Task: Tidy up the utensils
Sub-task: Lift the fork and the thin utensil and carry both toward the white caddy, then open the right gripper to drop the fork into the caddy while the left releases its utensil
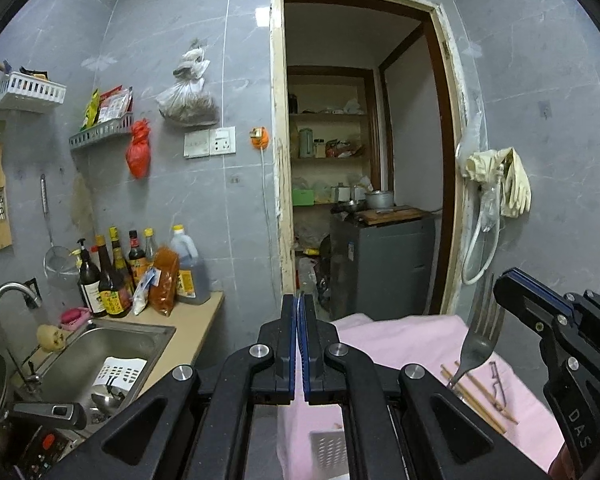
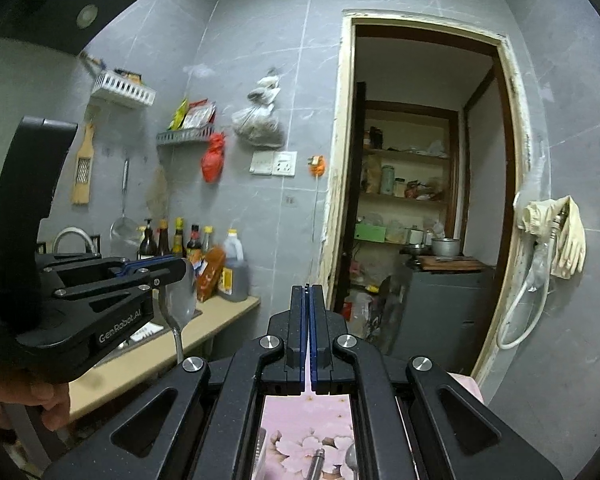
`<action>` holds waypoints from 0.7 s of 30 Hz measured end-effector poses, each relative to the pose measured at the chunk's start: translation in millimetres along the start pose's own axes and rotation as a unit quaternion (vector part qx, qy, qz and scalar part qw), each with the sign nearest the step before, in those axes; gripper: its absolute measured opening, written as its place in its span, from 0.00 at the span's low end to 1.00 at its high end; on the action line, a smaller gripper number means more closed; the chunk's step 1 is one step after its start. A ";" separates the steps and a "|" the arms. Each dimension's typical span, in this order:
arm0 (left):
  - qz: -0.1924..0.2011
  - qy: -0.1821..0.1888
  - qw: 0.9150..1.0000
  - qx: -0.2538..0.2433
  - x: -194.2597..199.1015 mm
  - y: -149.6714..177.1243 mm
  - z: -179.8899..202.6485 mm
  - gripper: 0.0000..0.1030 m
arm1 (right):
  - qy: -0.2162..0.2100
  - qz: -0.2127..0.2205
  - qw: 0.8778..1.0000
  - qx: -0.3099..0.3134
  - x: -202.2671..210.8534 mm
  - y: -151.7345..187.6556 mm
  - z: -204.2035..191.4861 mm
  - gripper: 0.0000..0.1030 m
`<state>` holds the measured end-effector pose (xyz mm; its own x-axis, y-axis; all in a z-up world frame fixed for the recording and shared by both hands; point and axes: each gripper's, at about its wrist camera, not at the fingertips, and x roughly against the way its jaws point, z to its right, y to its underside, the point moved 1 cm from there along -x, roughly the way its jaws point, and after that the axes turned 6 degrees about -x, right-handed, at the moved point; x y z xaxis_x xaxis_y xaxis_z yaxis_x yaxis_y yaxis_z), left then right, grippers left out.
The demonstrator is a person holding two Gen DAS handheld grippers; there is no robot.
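Two shut grippers, left (image 1: 299, 320) with one spoon (image 2: 179, 300), right (image 2: 309, 312) with one fork (image 1: 480, 336).

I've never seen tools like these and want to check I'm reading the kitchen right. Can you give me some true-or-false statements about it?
1. The left tool grips a spoon. True.
2. The right tool grips chopsticks. False: it grips a fork; the chopsticks lie on the pink cloth.
3. A red bag hangs on the wall. True.
4. A shut door blocks the doorway. False: it stands open, showing shelves.
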<state>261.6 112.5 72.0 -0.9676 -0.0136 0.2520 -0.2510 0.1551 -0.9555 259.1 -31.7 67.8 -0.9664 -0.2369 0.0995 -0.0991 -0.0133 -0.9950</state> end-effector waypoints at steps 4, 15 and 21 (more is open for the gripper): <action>-0.005 0.000 1.000 -0.008 -5.1 15.4 -1.0 0.02 | -0.004 -0.015 1.000 0.013 -10.1 14.7 -5.1 0.02; -0.017 0.028 0.998 -0.052 -19.9 58.8 15.4 0.03 | -0.036 -0.089 0.995 0.006 -41.4 64.2 -3.4 0.02; -0.044 0.048 0.998 -0.022 -24.5 74.1 8.2 0.03 | -0.048 -0.125 0.991 -0.018 -51.7 85.5 2.6 0.02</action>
<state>266.5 116.2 -6.2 -0.9342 0.0656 0.3508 -0.3320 0.2005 -0.9217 301.2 -23.1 -22.4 -0.8833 -0.3222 0.3404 -0.3434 -0.0494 -0.9379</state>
